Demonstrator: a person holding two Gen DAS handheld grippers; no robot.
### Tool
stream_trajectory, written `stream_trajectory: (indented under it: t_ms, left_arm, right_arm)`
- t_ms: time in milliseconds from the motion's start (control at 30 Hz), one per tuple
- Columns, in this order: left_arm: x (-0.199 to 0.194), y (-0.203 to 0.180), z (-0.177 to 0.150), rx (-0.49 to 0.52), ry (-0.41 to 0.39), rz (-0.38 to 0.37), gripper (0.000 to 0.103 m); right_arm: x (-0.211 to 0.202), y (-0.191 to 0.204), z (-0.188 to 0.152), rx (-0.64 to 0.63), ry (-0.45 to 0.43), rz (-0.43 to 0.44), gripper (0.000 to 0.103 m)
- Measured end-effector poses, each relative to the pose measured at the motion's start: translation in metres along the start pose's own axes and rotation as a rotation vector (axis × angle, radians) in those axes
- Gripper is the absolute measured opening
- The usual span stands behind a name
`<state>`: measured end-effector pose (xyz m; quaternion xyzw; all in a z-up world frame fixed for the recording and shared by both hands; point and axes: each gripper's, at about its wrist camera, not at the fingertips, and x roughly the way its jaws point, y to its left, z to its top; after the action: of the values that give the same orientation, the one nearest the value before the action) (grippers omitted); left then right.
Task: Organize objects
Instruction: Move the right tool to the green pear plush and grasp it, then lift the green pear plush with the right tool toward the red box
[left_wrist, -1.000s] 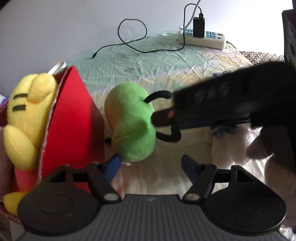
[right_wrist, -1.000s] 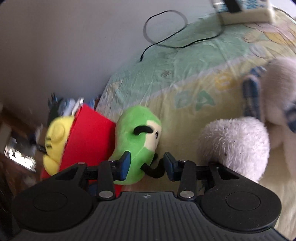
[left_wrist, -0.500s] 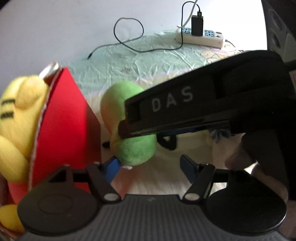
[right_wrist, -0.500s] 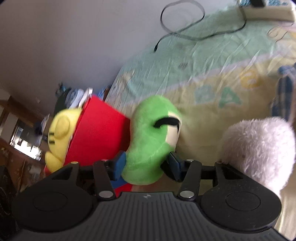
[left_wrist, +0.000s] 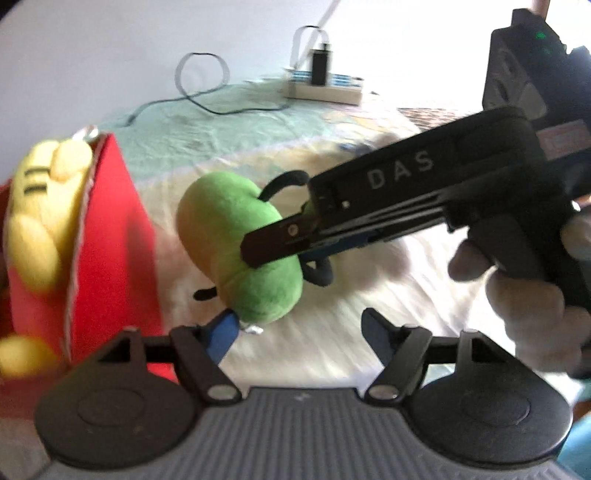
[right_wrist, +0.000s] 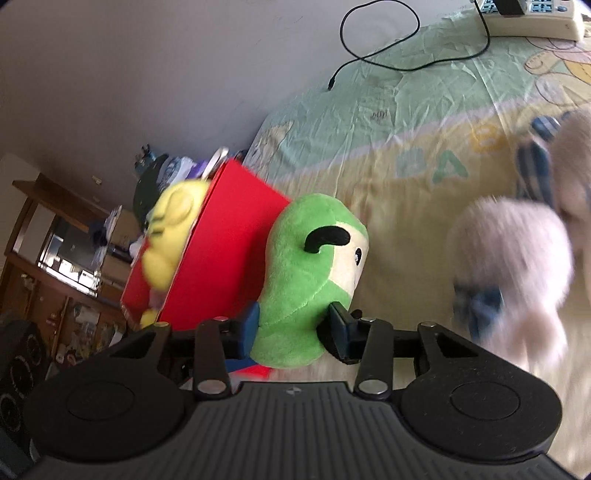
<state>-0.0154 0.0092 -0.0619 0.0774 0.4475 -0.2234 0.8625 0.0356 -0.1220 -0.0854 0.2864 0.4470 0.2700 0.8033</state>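
Observation:
A green plush toy (right_wrist: 310, 280) with black arms stands beside the red box (right_wrist: 221, 251) on the bed. My right gripper (right_wrist: 293, 325) has its jaws closing, both blue pads pressed into the toy's lower body. In the left wrist view one of its fingers (left_wrist: 275, 240) lies across the green plush toy (left_wrist: 229, 236). A yellow plush (left_wrist: 40, 214) sits in the red box (left_wrist: 114, 258). Just in front of the green toy, my left gripper (left_wrist: 299, 330) has its jaws opening with nothing between them.
A white fluffy plush (right_wrist: 513, 258) with blue trim lies to the right on the patterned sheet (right_wrist: 406, 122). A power strip (left_wrist: 325, 92) and a black cable (left_wrist: 203, 96) lie at the back. Wooden furniture (right_wrist: 55, 258) stands beyond the bed's left edge. A hand (left_wrist: 524, 299) holds the right gripper.
My right gripper went from the green toy's black arm to its body and closed on it. The toy now stands more upright. The left view drew back a little.

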Motion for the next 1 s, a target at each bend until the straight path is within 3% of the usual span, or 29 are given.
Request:
stream_trajectory:
  t_ms: [200,367,500,667,767,833,1000]
  left_arm:
    - [-0.024,-0.016,-0.032,0.044,0.035,-0.135,0.075]
    - [-0.029,0.004,-0.045,-0.037,0.053,-0.221,0.077]
    - [-0.032,0.011,-0.058,-0.107,0.064,-0.199,0.077]
    - [-0.027,0.021,-0.053,-0.179,0.040,-0.162,0.077]
    - [-0.026,0.021,-0.048,-0.200,0.027,-0.142,0.076]
    - [-0.024,0.021,-0.047,-0.208,0.023,-0.128,0.075]
    - [-0.023,0.026,-0.058,-0.213,0.063,-0.074,0.077]
  right_arm:
    - [-0.026,0.016,-0.044,-0.065,0.050,-0.040,0.044]
    - [-0.035,0.029,-0.071,-0.144,0.115,-0.045,0.042]
    - [-0.043,0.029,-0.071,-0.088,0.063,0.050,0.042]
    - [-0.044,0.003,-0.057,0.092,-0.073,-0.006,0.043]
    - [-0.024,-0.011,-0.057,0.177,-0.025,-0.034,0.039]
    - [-0.014,-0.008,-0.063,0.199,0.025,0.017,0.035]
    - [0.002,0.018,-0.067,0.117,0.092,0.115,0.039]
